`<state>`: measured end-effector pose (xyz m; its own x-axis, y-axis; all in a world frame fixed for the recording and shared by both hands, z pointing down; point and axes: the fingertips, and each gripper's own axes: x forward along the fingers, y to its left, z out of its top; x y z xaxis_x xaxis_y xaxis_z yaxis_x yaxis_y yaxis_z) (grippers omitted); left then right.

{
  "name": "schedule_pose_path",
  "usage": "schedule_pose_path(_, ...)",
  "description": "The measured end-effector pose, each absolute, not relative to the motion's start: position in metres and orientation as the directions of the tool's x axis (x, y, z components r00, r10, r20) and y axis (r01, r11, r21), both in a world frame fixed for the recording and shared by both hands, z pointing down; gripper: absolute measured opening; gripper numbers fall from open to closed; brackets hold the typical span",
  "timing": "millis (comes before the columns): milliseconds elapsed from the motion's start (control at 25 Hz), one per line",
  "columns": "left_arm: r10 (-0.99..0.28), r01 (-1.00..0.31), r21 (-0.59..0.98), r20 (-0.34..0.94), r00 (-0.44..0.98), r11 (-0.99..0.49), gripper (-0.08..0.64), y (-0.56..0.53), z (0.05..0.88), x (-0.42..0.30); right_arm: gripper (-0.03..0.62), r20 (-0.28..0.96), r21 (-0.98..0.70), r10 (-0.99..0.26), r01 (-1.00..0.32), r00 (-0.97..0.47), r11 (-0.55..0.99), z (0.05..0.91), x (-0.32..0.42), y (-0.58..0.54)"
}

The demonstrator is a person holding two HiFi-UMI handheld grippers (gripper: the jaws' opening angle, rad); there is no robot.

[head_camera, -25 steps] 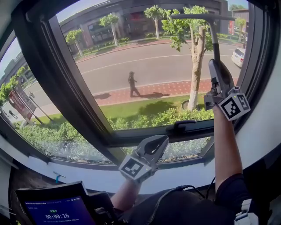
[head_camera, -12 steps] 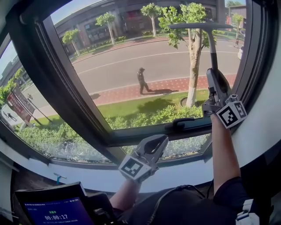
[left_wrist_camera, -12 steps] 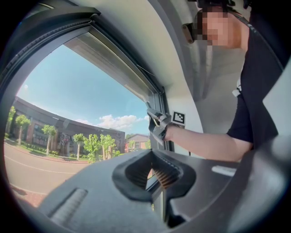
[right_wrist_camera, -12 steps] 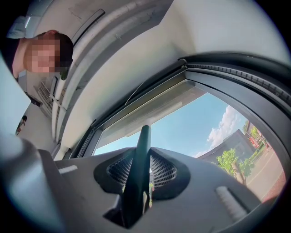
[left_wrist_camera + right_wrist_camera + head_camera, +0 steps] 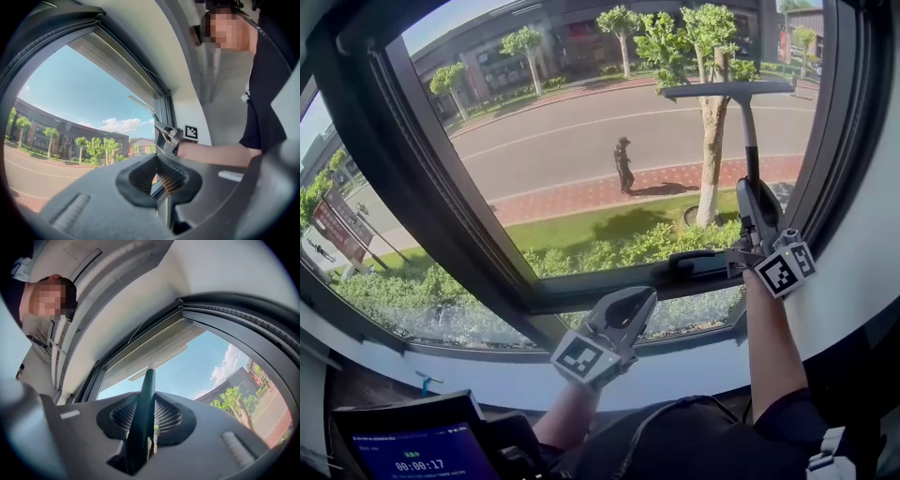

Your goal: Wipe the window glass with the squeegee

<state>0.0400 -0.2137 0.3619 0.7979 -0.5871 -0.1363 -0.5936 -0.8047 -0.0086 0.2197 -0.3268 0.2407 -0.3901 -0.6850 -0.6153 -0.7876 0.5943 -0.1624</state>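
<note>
Squeegee (image 5: 750, 141), right claw (image 5: 757, 204) (perhaps on glass (image 5: 572, 141))

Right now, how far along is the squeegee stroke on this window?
Done: the squeegee has come down from the pane's top edge. In hand: the right gripper clamps its handle, blade partway down the window glass. Remaining: the glass below the blade. The left gripper hangs idle.

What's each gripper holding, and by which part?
The right gripper is shut on the squeegee, clamped on the lower end of its handle. The left gripper holds nothing; its jaws are together.
</note>
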Motion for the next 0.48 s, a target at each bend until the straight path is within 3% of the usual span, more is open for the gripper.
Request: schedule_pose_path(480, -0.575, -0.579, -0.004, -0.119, 0.810, -0.815, 0.005, -0.215, 0.367, 0.046, 0.100, -0.585, -0.227, -0.715, -0.770, -0.382, 0.596, 0.285, 0.218, -0.319)
